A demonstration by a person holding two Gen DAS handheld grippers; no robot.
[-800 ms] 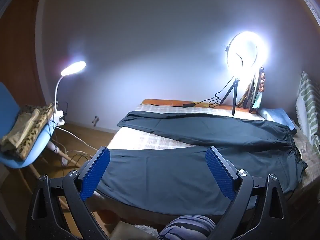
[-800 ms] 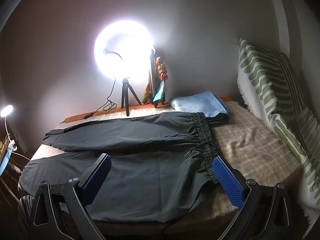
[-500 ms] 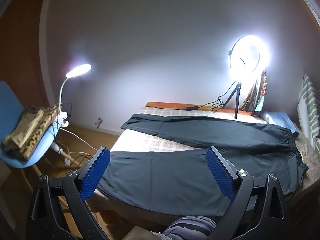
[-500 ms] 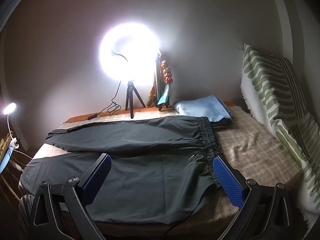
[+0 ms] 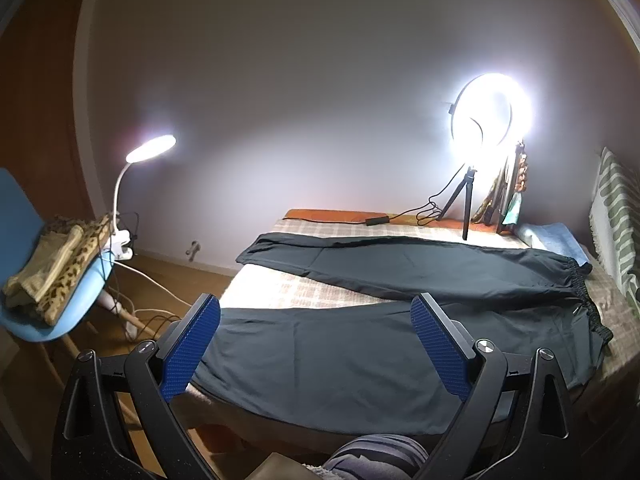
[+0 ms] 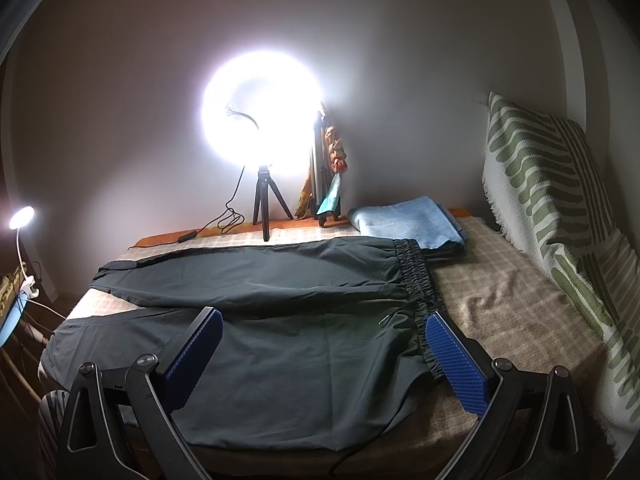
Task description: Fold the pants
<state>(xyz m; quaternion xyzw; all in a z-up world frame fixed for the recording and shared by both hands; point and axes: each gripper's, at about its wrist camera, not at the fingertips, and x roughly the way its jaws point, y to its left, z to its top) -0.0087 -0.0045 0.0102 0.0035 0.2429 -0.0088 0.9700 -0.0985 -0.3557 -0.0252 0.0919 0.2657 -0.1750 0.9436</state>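
Dark grey pants point(image 5: 360, 344) lie spread flat on the bed point(image 5: 280, 292), legs apart in a V, cuffs to the left and elastic waistband point(image 6: 416, 276) to the right. They also show in the right wrist view point(image 6: 280, 336). My left gripper point(image 5: 316, 316) is open and empty, held above the near leg's cuff end. My right gripper point(image 6: 324, 328) is open and empty, held above the near leg close to the waistband. Neither gripper touches the cloth.
A ring light on a tripod point(image 5: 492, 120) and its cable stand at the bed's far edge. A folded blue towel point(image 6: 404, 224) lies by the waistband. A green-striped pillow point(image 6: 560, 216) leans at the right. A blue chair with clothes point(image 5: 52, 272) and a desk lamp point(image 5: 150, 150) stand left.
Both grippers have drawn slightly closer to the bed and shifted a little; the pants have not moved. Both stay open.
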